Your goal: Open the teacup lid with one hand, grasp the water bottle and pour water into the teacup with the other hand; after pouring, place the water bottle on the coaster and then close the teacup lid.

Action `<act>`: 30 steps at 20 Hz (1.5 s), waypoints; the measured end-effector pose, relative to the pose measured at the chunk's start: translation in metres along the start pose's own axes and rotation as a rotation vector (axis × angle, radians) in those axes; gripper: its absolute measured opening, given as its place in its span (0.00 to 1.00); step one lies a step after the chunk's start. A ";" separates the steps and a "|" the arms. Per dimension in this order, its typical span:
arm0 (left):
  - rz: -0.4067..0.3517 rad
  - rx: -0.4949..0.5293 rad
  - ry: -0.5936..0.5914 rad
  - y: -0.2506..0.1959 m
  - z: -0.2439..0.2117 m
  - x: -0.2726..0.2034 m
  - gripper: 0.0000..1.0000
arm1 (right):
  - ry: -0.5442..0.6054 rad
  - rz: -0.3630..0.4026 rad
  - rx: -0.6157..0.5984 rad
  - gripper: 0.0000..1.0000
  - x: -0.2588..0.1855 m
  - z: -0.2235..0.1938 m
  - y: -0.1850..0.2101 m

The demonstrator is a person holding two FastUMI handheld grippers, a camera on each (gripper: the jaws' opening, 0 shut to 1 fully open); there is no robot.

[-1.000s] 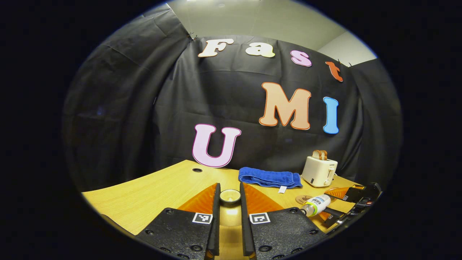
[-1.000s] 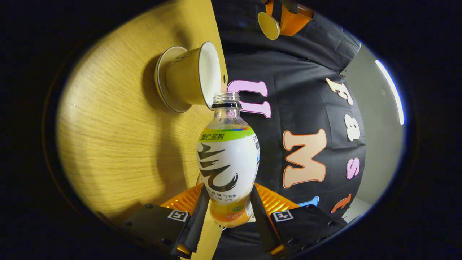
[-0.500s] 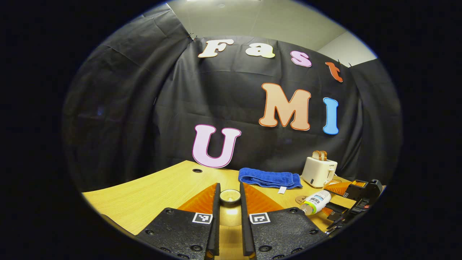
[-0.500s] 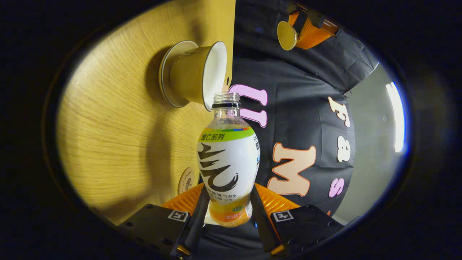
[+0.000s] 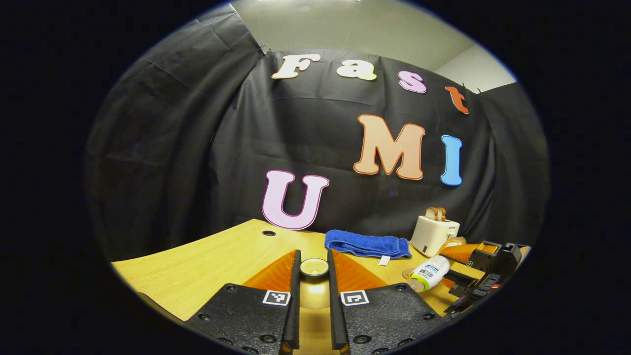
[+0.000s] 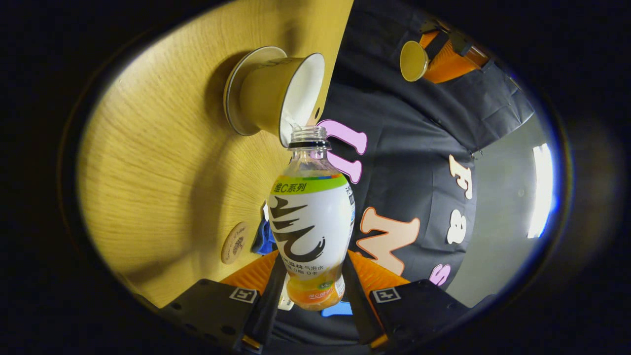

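- The left tool (image 5: pixel 312 296) pinches the small round mustard-yellow teacup lid (image 5: pixel 314 267) between its two fingers, held up over the pale wooden worktop (image 5: pixel 207 261); this has not altered over the last second.
- To that tool's right the right tool (image 5: pixel 461 281) appears with the bottle tipped mouth-down; against a second ago the bottle sits steeper and a little farther off.
- Behind them lie a folded blue towel (image 5: pixel 367 244) and a cream toaster (image 5: pixel 435 234) with bread slices.
- In the right gripper view, the right tool (image 6: pixel 310 301) clamps both fingers on the clear plastic water bottle with a white, green and orange label (image 6: pixel 310 222).
- Ahead of that tool, the bottle's open mouth sits at the rim of the mustard-yellow teacup on its saucer (image 6: pixel 276 93); the view has rolled further than a second ago, and a thin stream now seems to enter the cup.
- Pouring looks under way; the round cork coaster (image 6: pixel 234 249), to the tool's left, awaits the bottle.
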State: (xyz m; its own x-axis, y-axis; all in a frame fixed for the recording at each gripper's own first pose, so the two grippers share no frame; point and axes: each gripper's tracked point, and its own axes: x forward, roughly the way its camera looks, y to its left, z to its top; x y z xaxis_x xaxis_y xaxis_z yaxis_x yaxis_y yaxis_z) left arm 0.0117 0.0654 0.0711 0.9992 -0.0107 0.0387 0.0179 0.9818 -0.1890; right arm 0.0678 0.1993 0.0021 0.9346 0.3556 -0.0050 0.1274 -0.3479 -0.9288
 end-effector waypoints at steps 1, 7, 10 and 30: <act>-0.001 -0.001 0.000 0.000 0.000 0.000 0.22 | -0.004 -0.002 -0.010 0.70 0.000 0.001 -0.001; -0.005 -0.003 0.000 0.000 0.000 0.000 0.22 | -0.026 -0.020 -0.071 0.70 0.002 0.004 -0.010; -0.006 -0.005 0.001 0.000 0.000 0.000 0.23 | -0.033 -0.033 -0.074 0.70 -0.001 0.008 -0.009; -0.025 -0.005 0.005 -0.001 -0.001 0.000 0.22 | 0.011 0.104 0.215 0.69 -0.001 0.003 0.027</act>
State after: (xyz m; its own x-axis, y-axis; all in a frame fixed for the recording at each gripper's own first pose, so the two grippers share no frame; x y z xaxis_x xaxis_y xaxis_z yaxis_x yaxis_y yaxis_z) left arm 0.0121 0.0642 0.0707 0.9986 -0.0357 0.0387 0.0425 0.9804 -0.1926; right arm 0.0697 0.1923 -0.0242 0.9428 0.3173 -0.1021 -0.0425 -0.1894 -0.9810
